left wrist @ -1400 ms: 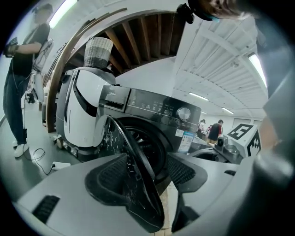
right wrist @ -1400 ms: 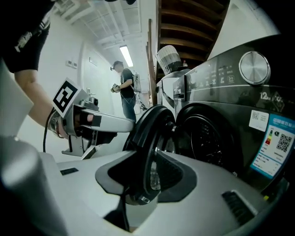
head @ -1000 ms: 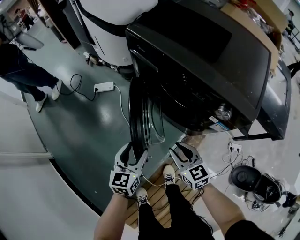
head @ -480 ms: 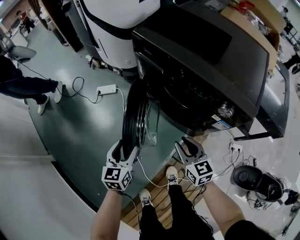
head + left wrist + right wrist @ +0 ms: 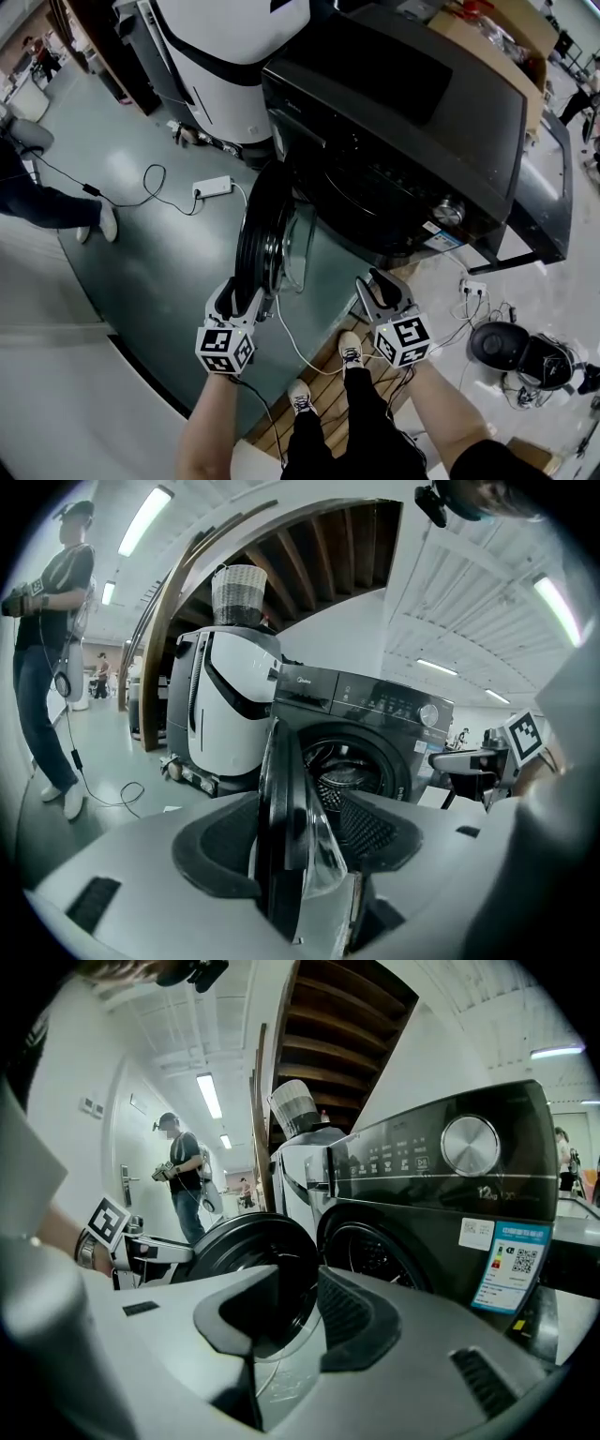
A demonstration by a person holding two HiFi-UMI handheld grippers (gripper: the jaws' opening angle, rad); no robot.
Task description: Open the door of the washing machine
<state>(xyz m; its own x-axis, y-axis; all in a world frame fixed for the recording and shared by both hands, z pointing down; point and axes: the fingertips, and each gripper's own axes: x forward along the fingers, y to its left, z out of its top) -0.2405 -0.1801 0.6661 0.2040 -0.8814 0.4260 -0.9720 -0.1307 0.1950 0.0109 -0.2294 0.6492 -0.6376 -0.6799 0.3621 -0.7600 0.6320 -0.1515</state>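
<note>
view: head
washing machine (image 5: 412, 112): black front-loader with a glossy top
door (image 5: 261, 234): round and dark, swung well out from the washing machine's front, seen nearly edge-on
left gripper (image 5: 239, 298): at the door's outer edge, in front of the washing machine
right gripper (image 5: 380, 286): in front of the washing machine, apart from the door
white appliance (image 5: 225, 56): just beside the washing machine

view: left gripper
door look: thick black rim, with a clear glass bowl (image 5: 323, 855) bulging from its inner face towards the washing machine
claw: jaws wide, clamped on the door's edge; rim and glass fill the gap between the pads
drum (image 5: 337, 778): perforated metal, exposed in the washing machine's round opening

view: right gripper
claw: jaws well apart, nothing between them; the door's black outer face shows beyond
knob (image 5: 470, 1145): silver, on the washing machine's panel
energy label (image 5: 511, 1265): on the washing machine's front, below the knob
</note>
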